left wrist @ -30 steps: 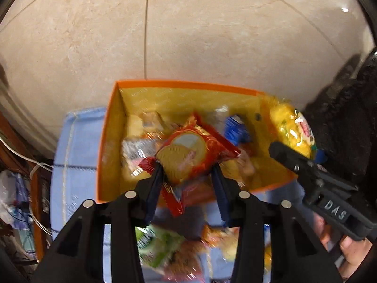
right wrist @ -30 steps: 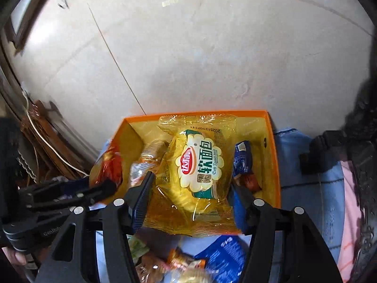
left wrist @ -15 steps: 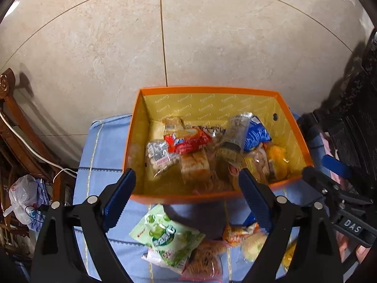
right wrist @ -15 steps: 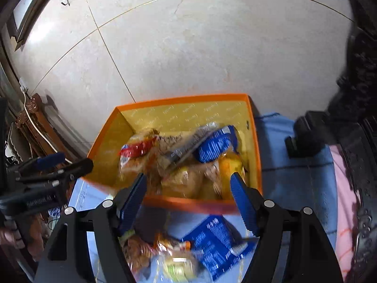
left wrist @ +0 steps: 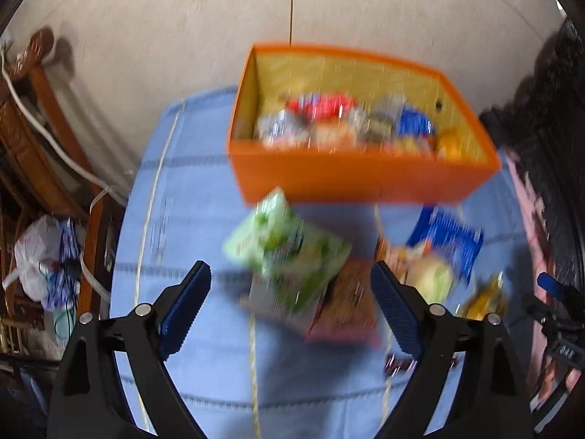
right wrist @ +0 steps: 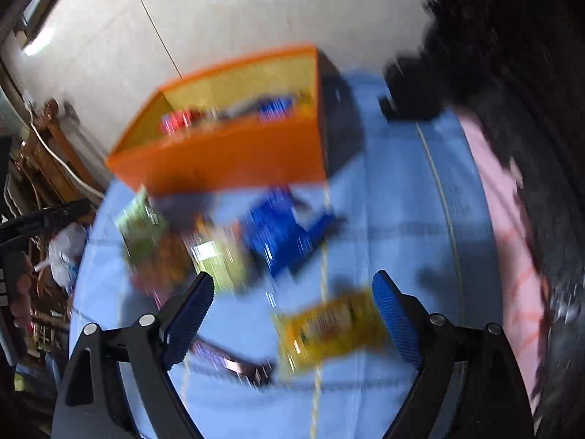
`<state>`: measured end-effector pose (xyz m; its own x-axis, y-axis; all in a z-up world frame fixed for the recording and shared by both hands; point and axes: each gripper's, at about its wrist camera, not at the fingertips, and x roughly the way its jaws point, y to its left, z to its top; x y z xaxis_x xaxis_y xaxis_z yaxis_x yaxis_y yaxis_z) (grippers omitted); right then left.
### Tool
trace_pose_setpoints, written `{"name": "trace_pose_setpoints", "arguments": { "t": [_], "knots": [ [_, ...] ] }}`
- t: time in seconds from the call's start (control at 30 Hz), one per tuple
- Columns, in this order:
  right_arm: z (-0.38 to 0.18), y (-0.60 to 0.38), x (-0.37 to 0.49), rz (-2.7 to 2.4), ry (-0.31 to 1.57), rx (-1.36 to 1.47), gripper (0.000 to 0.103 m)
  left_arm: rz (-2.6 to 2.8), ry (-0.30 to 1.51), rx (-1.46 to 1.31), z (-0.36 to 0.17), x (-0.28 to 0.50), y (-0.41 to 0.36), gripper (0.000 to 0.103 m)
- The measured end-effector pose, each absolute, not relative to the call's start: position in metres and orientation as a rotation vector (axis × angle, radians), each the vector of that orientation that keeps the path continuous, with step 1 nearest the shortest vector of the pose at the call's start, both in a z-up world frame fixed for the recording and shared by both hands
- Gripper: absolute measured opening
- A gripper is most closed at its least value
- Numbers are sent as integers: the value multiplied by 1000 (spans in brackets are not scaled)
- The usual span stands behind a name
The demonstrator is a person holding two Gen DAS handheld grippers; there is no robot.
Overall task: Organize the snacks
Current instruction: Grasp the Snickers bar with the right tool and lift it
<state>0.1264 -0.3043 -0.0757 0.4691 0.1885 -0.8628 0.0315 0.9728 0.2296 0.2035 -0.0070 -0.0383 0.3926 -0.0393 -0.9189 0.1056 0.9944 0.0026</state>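
Note:
An orange box (left wrist: 365, 181) (right wrist: 226, 157) with a yellow lining stands at the far side of a blue cloth (left wrist: 190, 219) (right wrist: 395, 219) and holds several snack packets. Loose packets lie on the cloth nearer to me. My left gripper (left wrist: 290, 303) hangs open over a green packet (left wrist: 289, 252) with nothing pinched. A blue packet (left wrist: 448, 237) (right wrist: 285, 230) lies to its right. My right gripper (right wrist: 292, 314) has its jaws still opening above a yellow packet (right wrist: 329, 329); the pads do not press on it. Both views are motion-blurred.
Wooden furniture (left wrist: 33, 117) with a white cable and a white plastic bag (left wrist: 40, 256) stands left of the cloth. Dark carved furniture (right wrist: 512, 73) and a pink cloth (right wrist: 512, 256) border the right side. A dark purple packet (right wrist: 234, 362) lies near the right gripper's left finger.
Both grippers let their packets drop into the box, opened wide and pulled back from it. They now hang lower, over the loose packets on the cloth.

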Motion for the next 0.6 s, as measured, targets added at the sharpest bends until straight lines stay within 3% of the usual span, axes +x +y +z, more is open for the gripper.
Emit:
{"name": "trace_pose_setpoints", "arguments": {
  "t": [0.23,0.6],
  "knots": [
    [-111,-291,88,139,1168,240,89,-112,1286,102,-87,145,-6,87],
    [-135,-189,76,348,1189,-120,89,-125,1376,87,-117,118,-2,87]
  ]
}}
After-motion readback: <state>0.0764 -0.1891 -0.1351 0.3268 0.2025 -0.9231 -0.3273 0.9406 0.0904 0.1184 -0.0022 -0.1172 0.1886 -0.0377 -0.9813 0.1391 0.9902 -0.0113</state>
